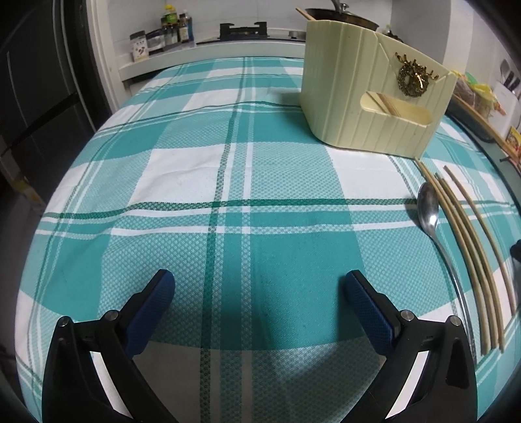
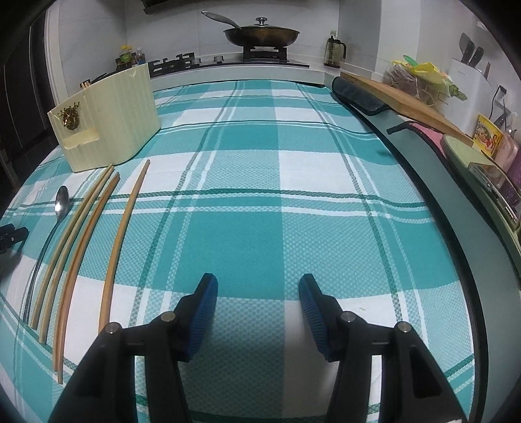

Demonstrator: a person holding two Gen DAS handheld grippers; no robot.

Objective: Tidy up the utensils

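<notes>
A cream ribbed utensil holder [image 1: 358, 107] [image 2: 110, 120] with a gold ornament stands on the teal plaid tablecloth [image 1: 228, 195]; chopstick ends show through its front slot. In front of it lie a metal spoon [image 1: 429, 208] [image 2: 61, 201] and several wooden chopsticks [image 1: 469, 247] [image 2: 81, 234], side by side, with one chopstick [image 2: 125, 227] a little apart. My left gripper [image 1: 259, 281] is wide open over bare cloth, left of the spoon. My right gripper [image 2: 258, 283] is open about halfway over bare cloth, right of the chopsticks. Neither holds anything.
A stove with a lidded pan [image 2: 260, 34] and bottles [image 1: 172, 29] sits behind the table. Along the right edge lie a dark rolled mat [image 2: 358, 94], a wooden cutting board [image 2: 407, 101], bags and boxes. Plain cloth stretches between the two grippers.
</notes>
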